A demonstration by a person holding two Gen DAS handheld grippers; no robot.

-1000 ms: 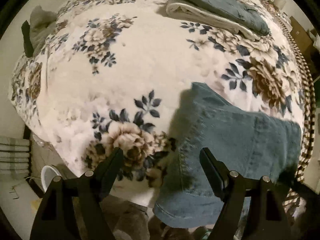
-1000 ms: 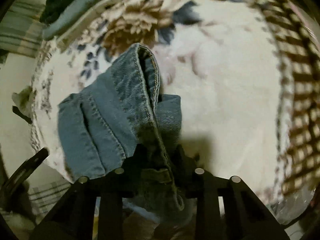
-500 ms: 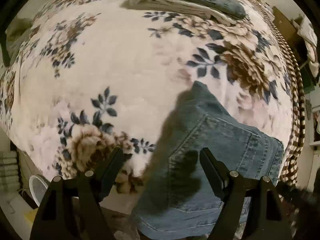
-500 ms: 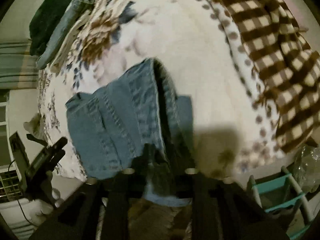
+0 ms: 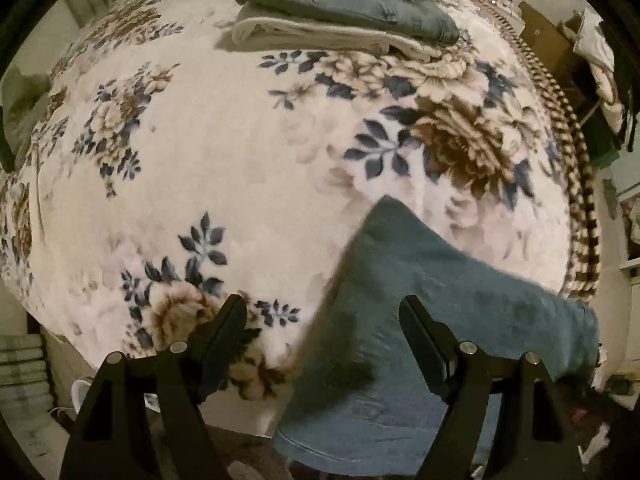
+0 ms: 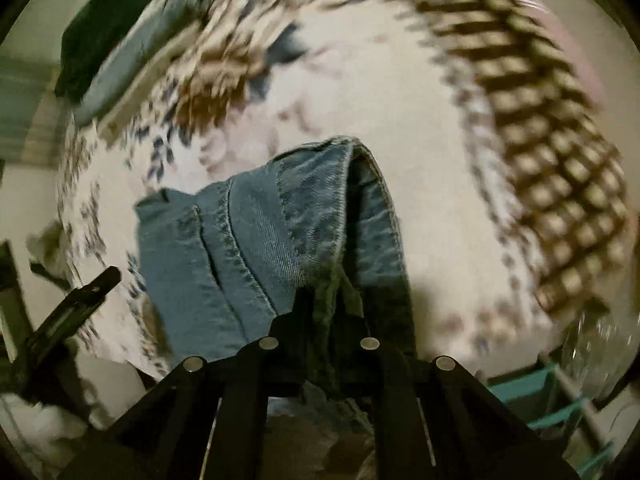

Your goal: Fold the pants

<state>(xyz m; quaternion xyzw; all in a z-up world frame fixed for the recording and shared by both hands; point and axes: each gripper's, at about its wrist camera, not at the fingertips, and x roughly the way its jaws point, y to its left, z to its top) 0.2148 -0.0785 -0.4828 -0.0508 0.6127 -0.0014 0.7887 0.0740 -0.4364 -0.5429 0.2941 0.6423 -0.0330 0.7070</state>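
Blue denim is bunched between the fingers of the right gripper point(image 6: 324, 312), whose jaws are closing on a raised fold of the pants point(image 6: 280, 248); the cloth sits pinched there and rises into a ridge just ahead of the fingertips. The left gripper point(image 5: 322, 330) is spread wide with nothing between its fingers: one finger hangs over the flowered blanket point(image 5: 248, 152), the other over the denim, and neither appears to touch the cloth.

The pants lie at the near edge of the bed, on the floral blanket, with part of the fabric hanging over the edge toward the floor. They look partly gathered, several layers lying over one another, but not yet a flat, tidy packet. Judging from this, the fold is under way and not finished: the lifted edge has yet to be laid down and smoothed, and the free gripper has yet to take hold of anything.

The left wrist view shows what the other blurs: a stack of folded clothes point(image 5: 340, 20) at the far side of the bed, a grey-blue piece on top of a cream one, well apart from the pants, perhaps finished work. It also shows the brown checked border point(image 5: 576, 184) along the bed's right edge.

The right wrist view, smeared by motion, alone shows the pinch itself, the seams and stitching of the denim, the left gripper's dark finger point(image 6: 76, 304) off to the side, and a teal rack point(image 6: 556, 400) beside the bed.
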